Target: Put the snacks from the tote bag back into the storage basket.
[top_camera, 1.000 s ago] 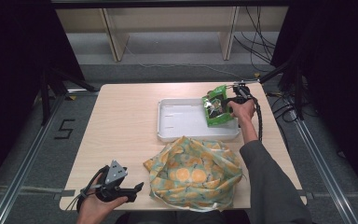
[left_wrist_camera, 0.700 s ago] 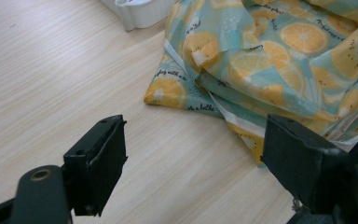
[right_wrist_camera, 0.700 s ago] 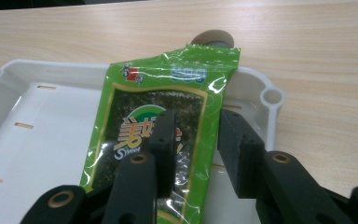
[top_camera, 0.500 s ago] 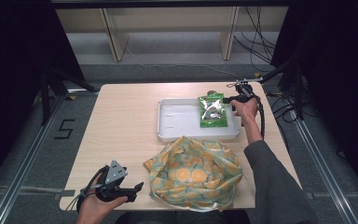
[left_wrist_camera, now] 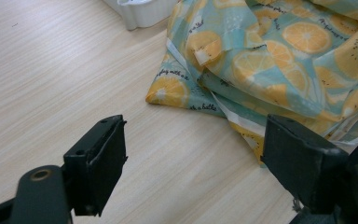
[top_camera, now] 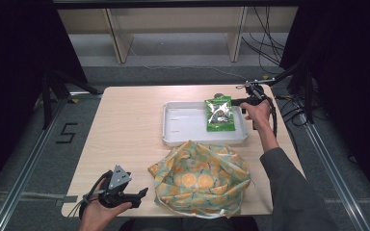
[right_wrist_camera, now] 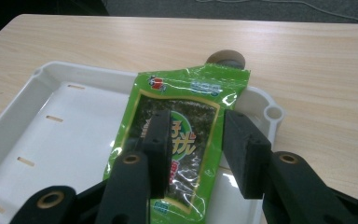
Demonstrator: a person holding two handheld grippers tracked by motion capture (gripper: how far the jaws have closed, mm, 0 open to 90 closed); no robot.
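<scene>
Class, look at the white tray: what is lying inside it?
One green seaweed packet lies at the right end of the tray, its top edge leaning on the far rim. The rest of the floor is bare. The packet covers whatever is under it.

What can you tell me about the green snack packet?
The green seaweed snack packet is a flat, shiny plastic pouch with a clear window showing dark seaweed sheets, red lettering and a small logo. It lies in the right end of the white tray, its top edge leaning over the far rim. The right tongs hover open over it.
</scene>
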